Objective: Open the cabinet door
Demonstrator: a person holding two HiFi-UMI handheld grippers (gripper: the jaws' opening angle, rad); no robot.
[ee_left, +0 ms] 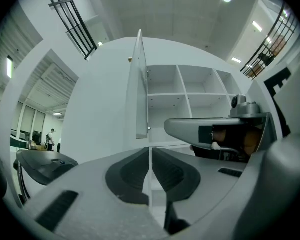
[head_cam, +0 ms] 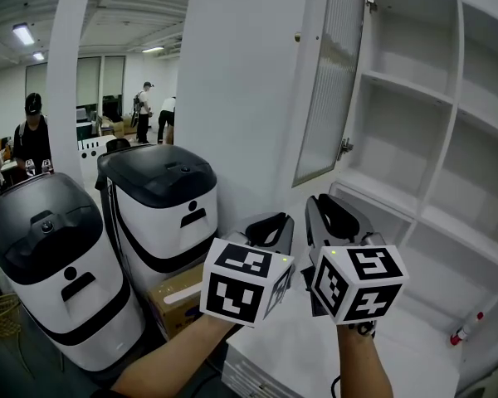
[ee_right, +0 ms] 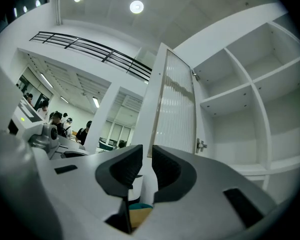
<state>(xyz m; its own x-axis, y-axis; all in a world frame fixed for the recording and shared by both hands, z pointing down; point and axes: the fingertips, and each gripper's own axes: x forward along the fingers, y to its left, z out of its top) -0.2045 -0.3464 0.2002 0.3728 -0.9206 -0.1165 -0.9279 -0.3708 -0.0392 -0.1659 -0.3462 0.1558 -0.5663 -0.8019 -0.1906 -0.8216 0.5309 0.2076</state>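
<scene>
The white cabinet's glass-panelled door stands swung wide open, edge-on in the left gripper view and ribbed in the right gripper view. Bare shelves show behind it. Both grippers hang side by side below the door, apart from it. My left gripper has its dark pads together with only a hairline between them, and it holds nothing. My right gripper keeps a narrow gap between its pads, with nothing in it.
Two black-and-white rounded machines stand at the left, a cardboard box between them and the white counter. A small red-capped item lies on the counter at right. People stand far back left.
</scene>
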